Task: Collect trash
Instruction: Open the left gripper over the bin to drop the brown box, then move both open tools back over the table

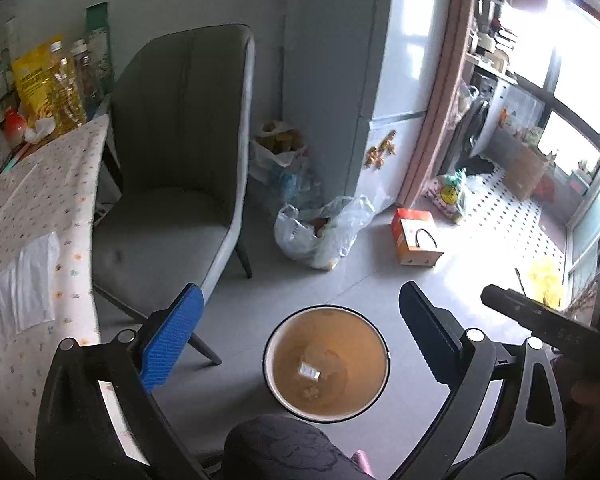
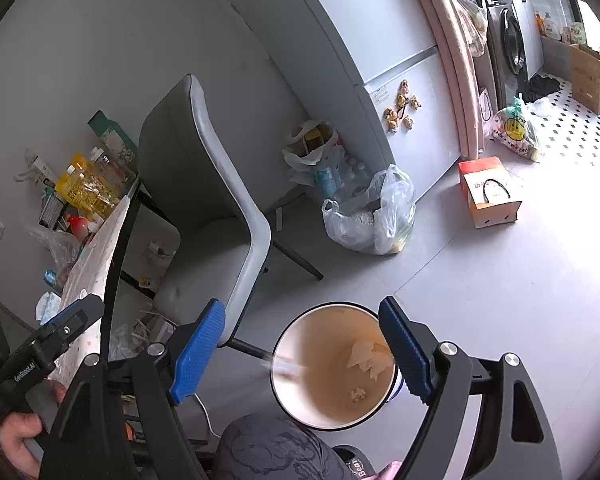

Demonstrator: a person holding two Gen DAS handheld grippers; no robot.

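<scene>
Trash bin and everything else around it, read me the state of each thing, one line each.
trash bin: upright on the floor, uncovered, a few scraps at the bottom.
left hand-held gripper: open, empty, above the bin.
right hand-held gripper: open, empty, above the bin.
clear plastic bag: on the floor, mouth open, partly filled.
orange box: on the floor, closed.
chair: upright, seat empty.
plastic wrapper: flat on the table.

The gray floor [image 1: 380, 280] is holding a round bin [image 1: 327, 364] at the bottom middle, a plastic bag [image 1: 320, 232] and an orange box [image 1: 416, 242] sitting further up, right of the chair [image 1: 180, 168].
</scene>
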